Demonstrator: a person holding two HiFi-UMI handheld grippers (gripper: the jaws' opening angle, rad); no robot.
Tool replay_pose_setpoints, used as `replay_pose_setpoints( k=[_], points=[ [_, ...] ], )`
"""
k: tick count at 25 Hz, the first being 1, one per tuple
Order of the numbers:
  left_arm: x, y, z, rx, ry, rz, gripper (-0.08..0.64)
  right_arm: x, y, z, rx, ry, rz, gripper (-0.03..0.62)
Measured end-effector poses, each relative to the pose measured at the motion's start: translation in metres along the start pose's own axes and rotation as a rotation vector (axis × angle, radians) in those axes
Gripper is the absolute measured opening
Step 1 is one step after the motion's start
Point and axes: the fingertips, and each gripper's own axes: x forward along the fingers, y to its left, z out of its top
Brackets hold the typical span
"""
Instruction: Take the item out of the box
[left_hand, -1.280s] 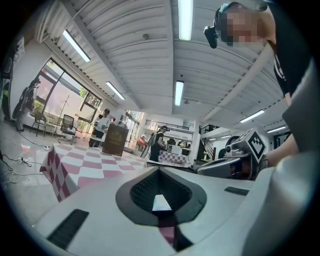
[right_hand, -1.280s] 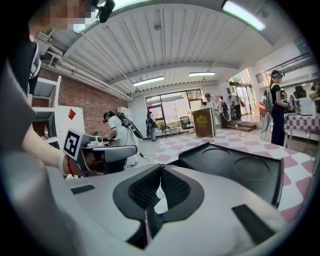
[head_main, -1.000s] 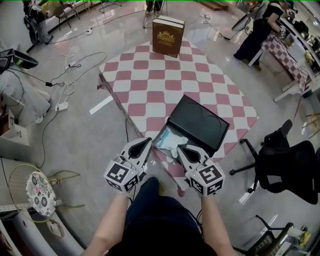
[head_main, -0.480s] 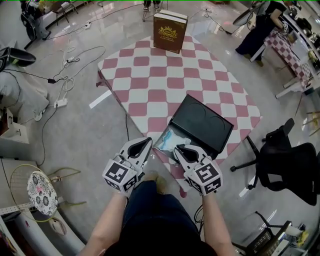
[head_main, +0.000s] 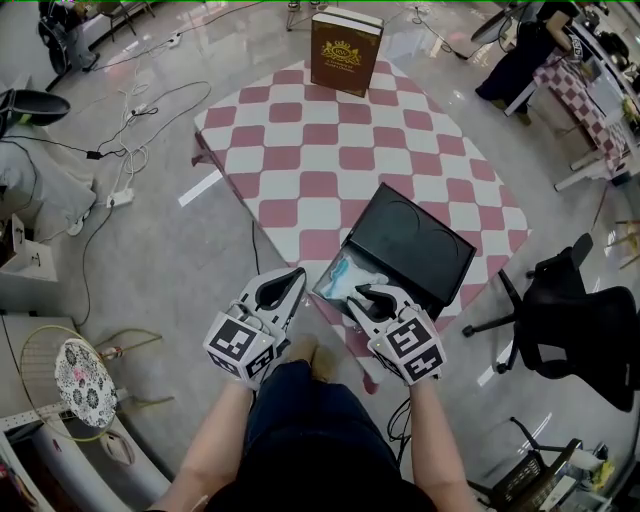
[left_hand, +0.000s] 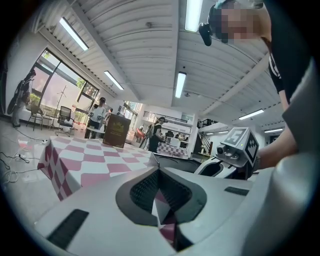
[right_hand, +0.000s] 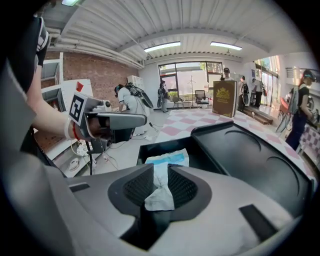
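An open black box (head_main: 372, 292) lies at the near edge of the checkered table (head_main: 330, 150), its lid (head_main: 410, 243) folded back. Inside lies a white and light-blue soft item (head_main: 346, 272), also seen in the right gripper view (right_hand: 169, 159). My right gripper (head_main: 360, 294) dips into the box's near end. Its jaws have just been opening, and a white fold of the item (right_hand: 159, 195) sits loosely between the pads. My left gripper (head_main: 291, 276) hovers left of the box by the table's corner, jaws together and holding nothing (left_hand: 158, 172).
A tall brown printed box (head_main: 345, 52) stands at the table's far edge. A black office chair (head_main: 570, 320) is on the right. Cables (head_main: 130, 120) run over the floor at left. People stand at another checkered table (head_main: 580, 95) at back right.
The right gripper has sunk a little toward the box's near end and its jaws have parted around the white item. The left gripper has barely shifted.
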Motion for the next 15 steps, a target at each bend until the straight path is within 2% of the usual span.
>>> replay_pose_setpoints(
  k=[7, 15],
  points=[
    [0.001, 0.008, -0.004, -0.021, 0.001, 0.005, 0.006, 0.012, 0.004, -0.008, -0.114, 0.085, 0.011, 0.1],
    [-0.002, 0.015, -0.006, -0.048, -0.004, 0.014, 0.006, 0.016, 0.003, -0.014, -0.165, 0.176, 0.064, 0.107]
  ],
)
